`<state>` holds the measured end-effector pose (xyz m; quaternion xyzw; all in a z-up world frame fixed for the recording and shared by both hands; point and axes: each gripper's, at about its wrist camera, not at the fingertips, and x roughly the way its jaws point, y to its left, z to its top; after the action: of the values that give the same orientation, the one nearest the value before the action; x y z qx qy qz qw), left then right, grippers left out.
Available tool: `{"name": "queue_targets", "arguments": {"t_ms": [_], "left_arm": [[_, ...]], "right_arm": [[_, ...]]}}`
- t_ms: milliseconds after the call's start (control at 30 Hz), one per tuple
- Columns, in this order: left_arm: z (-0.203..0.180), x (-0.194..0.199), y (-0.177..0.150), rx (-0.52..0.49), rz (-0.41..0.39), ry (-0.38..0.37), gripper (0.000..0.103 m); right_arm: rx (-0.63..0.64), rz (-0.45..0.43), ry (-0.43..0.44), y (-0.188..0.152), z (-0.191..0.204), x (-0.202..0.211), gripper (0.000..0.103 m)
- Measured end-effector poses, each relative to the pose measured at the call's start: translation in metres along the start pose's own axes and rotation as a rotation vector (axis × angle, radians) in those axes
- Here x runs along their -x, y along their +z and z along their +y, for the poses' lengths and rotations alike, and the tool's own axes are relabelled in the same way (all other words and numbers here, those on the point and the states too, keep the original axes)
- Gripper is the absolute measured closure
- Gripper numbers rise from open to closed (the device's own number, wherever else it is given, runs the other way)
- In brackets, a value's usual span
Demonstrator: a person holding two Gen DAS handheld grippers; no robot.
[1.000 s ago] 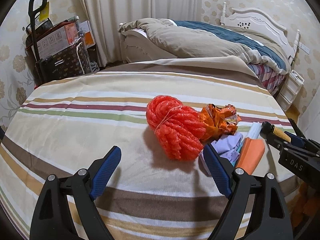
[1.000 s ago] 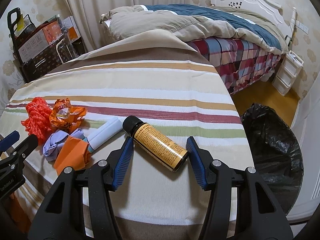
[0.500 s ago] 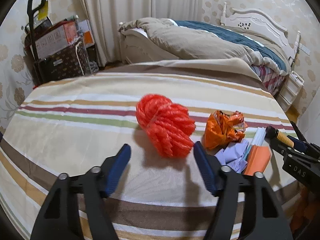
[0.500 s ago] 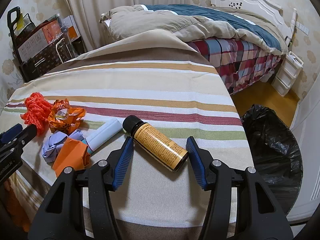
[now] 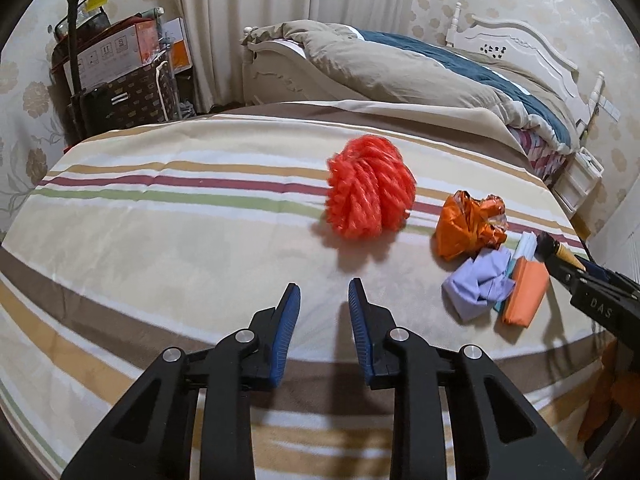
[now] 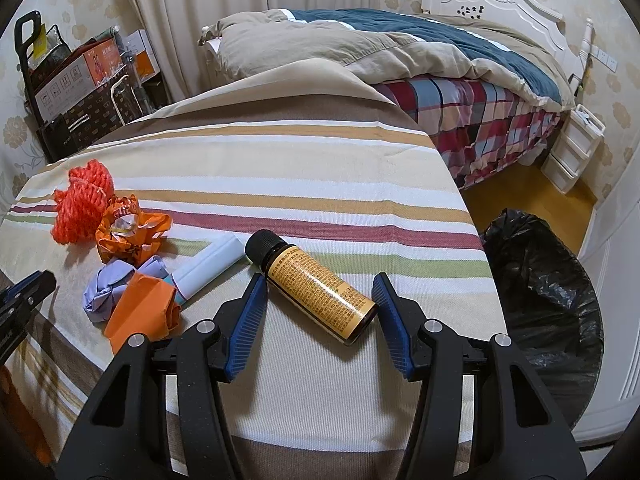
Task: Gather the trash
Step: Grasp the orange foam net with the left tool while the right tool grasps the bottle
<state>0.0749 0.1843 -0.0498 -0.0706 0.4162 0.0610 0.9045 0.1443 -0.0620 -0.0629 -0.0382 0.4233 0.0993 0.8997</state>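
Observation:
A red-orange mesh net ball (image 5: 370, 192) lies on the striped table cover (image 5: 160, 240), well ahead and to the right of my left gripper (image 5: 320, 292). The left jaws are closing to a narrow gap, with nothing between them. To the right sit a crumpled orange wrapper (image 5: 468, 224), a purple paper wad (image 5: 478, 284) and a folded orange paper (image 5: 524, 296). My right gripper (image 6: 318, 280) holds a brown bottle (image 6: 316, 286) with a yellow label, lying slantwise on the cover, both pads against it. A white tube (image 6: 212, 264) lies left of the bottle.
A bin lined with a black bag (image 6: 548, 300) stands on the floor past the table's right edge. A bed (image 6: 400, 48) with a beige and blue duvet is behind the table. Boxes and a trolley (image 5: 120, 72) stand at the back left. White drawers (image 6: 576, 148) sit beside the bed.
My left gripper's jaws have narrowed from wide open, and it has drawn back and to the left, away from the net ball. The right gripper and the bottle have not moved.

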Motion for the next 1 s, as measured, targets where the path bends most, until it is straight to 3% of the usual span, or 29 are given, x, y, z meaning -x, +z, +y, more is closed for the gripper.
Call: {"name": "queue_targets", "arguments": {"t_ms": [67, 133, 200, 500, 800, 1000], "left_arm": [[0.001, 0.003, 0.001, 0.001, -0.009, 0.002, 0.074], [-0.001, 0.005, 0.003, -0.014, -0.021, 0.006, 0.066], [-0.004, 0.006, 0.006, -0.020, -0.042, 0.015, 0.049], [-0.024, -0.002, 0.027, -0.059, -0.069, 0.011, 0.029], [-0.034, -0.019, 0.047, -0.086, -0.080, 0.061, 0.023], [-0.032, -0.034, 0.049, -0.076, -0.035, 0.042, 0.023]], "right_arm": [[0.000, 0.000, -0.001, 0.000, 0.000, 0.000, 0.050], [0.000, 0.000, -0.002, 0.000, 0.000, 0.000, 0.050], [-0.003, 0.000, -0.005, 0.000, 0.000, 0.000, 0.050], [-0.012, 0.001, -0.013, 0.007, -0.005, -0.007, 0.050], [-0.011, 0.001, -0.014, 0.012, -0.004, -0.011, 0.050], [-0.011, 0.001, -0.014, 0.012, -0.004, -0.011, 0.050]]}}
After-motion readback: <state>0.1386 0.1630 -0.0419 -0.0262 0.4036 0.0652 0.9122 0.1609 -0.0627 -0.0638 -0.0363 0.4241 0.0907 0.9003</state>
